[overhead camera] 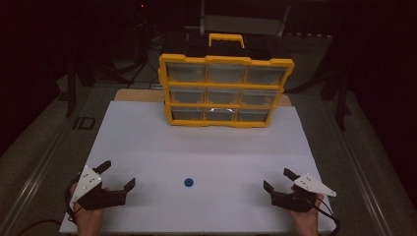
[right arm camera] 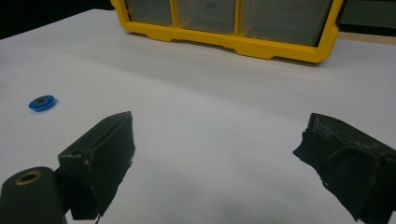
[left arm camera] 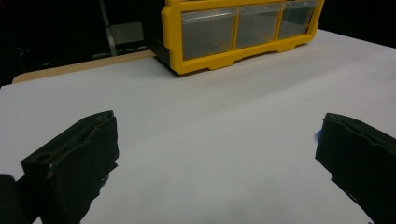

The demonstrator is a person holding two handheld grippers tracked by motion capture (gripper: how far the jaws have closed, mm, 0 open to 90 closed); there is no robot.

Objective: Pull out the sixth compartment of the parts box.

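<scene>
High view shows the small blue ring (overhead camera: 188,182) lying flat on the white table sheet (overhead camera: 147,142), about midway between the two grippers and well apart from both. The left gripper (overhead camera: 118,175) rests at the near left corner with its jaws spread wide and nothing between them; the right gripper (overhead camera: 278,180) sits at the near right in the same state, jaws wide and empty.

The step in hand looks like a reach for the ring. It is thin and lies low on the sheet, so whichever gripper goes for it would do well to come down steeply, set one jaw on each side of the rim, and close only once the tips are nearly at the surface; a shallow approach would likely push the ring along rather than catch it. In the right gripper view the ring (right arm camera: 42,102) sits off to the left of the jaws, so that hand would need to turn toward it first.

At the far edge stands a yellow drawer organizer (overhead camera: 225,91) with clear drawers in three rows; they appear empty, though the dim light makes that uncertain. The sheet is plain and smooth, laid over a wooden board (overhead camera: 140,95). The room beyond is dark, with little to make out.
</scene>
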